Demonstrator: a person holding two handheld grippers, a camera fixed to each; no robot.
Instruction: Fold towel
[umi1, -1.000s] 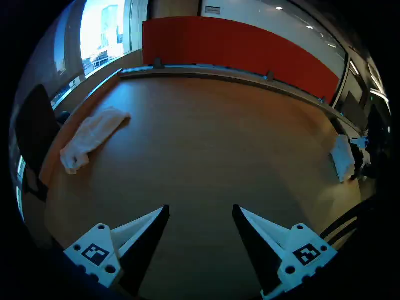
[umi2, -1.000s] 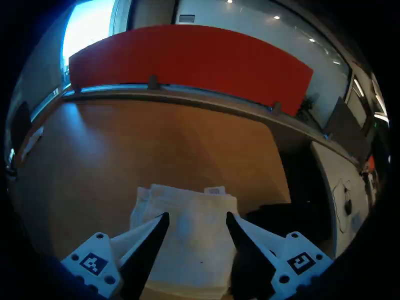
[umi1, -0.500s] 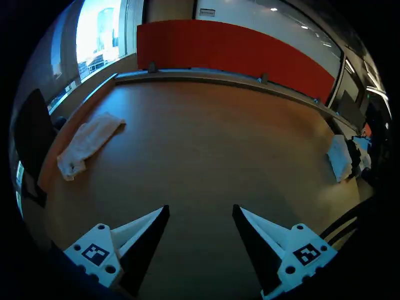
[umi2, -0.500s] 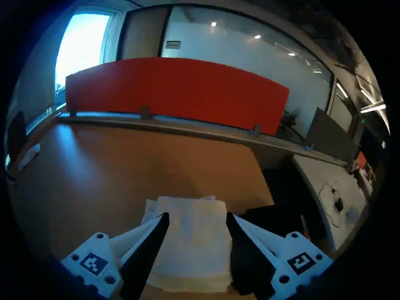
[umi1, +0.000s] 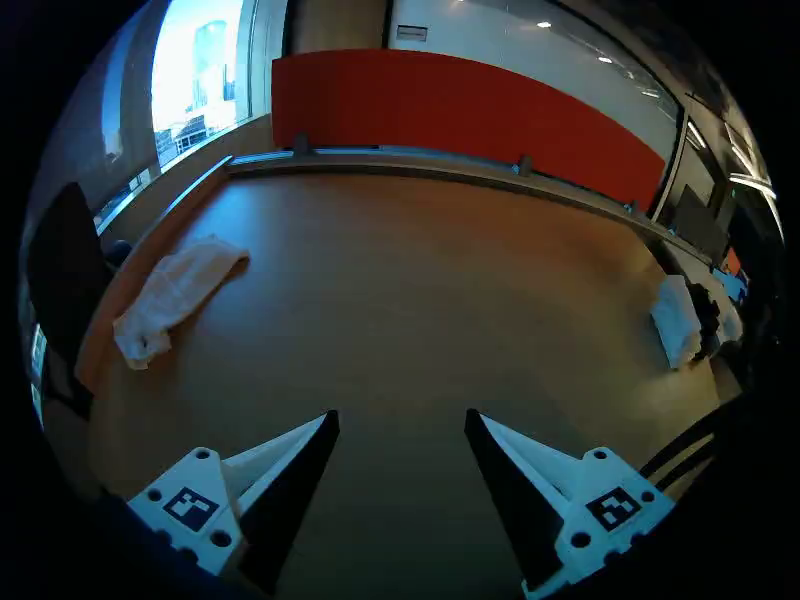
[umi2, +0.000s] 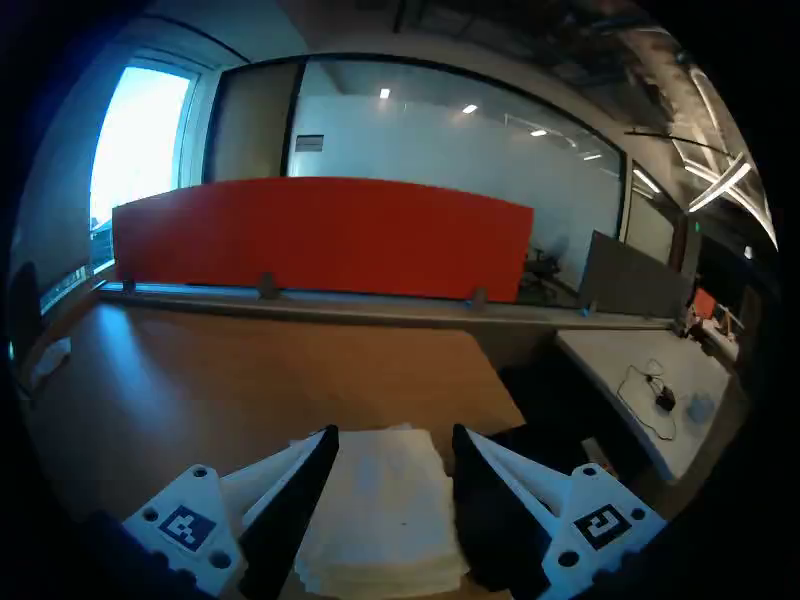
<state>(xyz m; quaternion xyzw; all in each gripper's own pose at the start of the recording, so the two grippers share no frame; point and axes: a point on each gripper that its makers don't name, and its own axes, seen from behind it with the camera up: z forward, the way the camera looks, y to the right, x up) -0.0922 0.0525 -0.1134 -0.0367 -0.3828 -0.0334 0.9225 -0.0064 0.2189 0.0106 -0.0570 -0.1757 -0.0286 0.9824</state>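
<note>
**STATUS: STACK DONE, ONE TOWEL LEFT**

The left gripper (umi1: 400, 415) hovers above the table (umi1: 420, 280), jaws spread and holding nothing. The right gripper (umi2: 393, 432) hovers at the stack (umi2: 385, 510) of folded towels. Its jaws are also spread, one finger to each side of the stack, with no sign that either presses on it.

The stack sits at the table's right edge, flat, with its layers roughly aligned. It appears finished.

One loose towel (umi1: 175, 295) lies rumpled in a long strip at the table's opposite edge, well apart from both grippers.

Judged progress: the stacked towels are done. The loose towel is unfolded and is the remaining work. It would need to be fetched, spread on the table, and folded.
</note>
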